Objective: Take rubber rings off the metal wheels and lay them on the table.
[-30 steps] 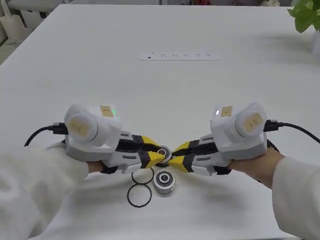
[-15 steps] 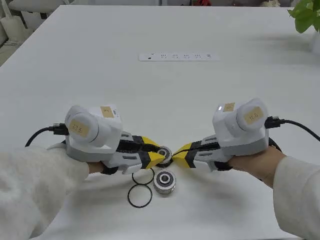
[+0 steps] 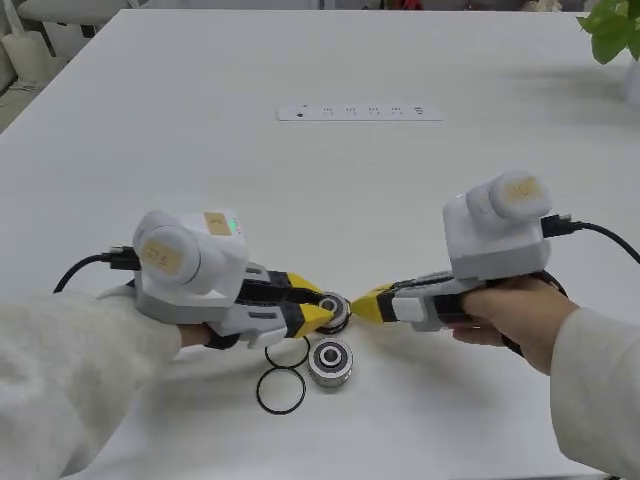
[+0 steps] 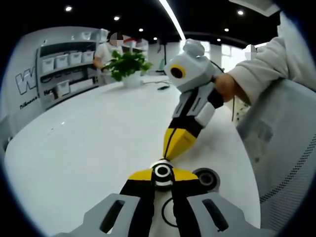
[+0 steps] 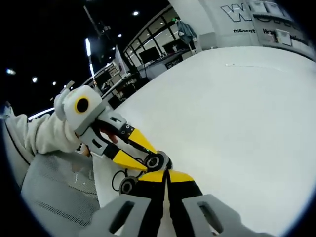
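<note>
Head view: left gripper clamps a metal wheel; right gripper, jaws closed, points just right of it.

2 rings lie left of wheel.

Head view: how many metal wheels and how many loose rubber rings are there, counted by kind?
Round silver metal wheels: 2 (held wheel in the left gripper, table wheel)
Thin black rubber rings lying loose on the white table: 2 (nearer ring, farther ring)
Total: 4
</note>
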{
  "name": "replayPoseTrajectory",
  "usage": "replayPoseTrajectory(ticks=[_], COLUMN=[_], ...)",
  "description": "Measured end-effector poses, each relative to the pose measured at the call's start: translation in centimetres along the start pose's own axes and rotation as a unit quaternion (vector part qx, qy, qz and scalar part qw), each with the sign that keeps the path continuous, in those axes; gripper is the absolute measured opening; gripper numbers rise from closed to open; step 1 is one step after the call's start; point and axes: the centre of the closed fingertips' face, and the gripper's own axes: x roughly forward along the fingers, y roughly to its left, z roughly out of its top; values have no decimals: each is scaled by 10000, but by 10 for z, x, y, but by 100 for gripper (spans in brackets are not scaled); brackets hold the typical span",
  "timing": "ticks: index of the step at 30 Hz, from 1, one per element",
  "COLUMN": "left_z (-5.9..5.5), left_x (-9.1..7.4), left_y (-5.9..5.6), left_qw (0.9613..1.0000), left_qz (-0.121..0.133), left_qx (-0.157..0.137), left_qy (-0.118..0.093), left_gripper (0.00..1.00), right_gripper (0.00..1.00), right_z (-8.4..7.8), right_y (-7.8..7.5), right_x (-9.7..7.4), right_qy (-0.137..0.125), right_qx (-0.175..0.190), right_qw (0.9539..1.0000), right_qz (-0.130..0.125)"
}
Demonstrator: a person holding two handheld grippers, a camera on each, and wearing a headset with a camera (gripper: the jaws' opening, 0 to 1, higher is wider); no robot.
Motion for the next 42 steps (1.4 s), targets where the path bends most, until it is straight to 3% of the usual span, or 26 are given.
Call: replayPoseTrajectory(ticks=[7, 14, 16, 42], left_z=[0, 0, 0, 1], left_x=[0, 0, 0, -1], left_y=[1, 1, 0, -1], left_qw=[10000, 10000, 10000, 10000], left_qz=[6, 22, 24, 44], left_qx=[23, 41, 47, 55], left_qy=[-1, -8, -8, 0], left_gripper=[13, 13, 13, 13], right_gripper=[0, 0, 0, 0], right_z=[-1, 0, 0, 5], right_y=[5, 10, 10, 13], right_x=[0, 0, 0, 1], right_qy=[-76, -71, -81, -52], right_qx=[510, 562, 722, 616], right_qw=[9986, 9983, 9973, 9980], right_qz=[76, 94, 91, 110])
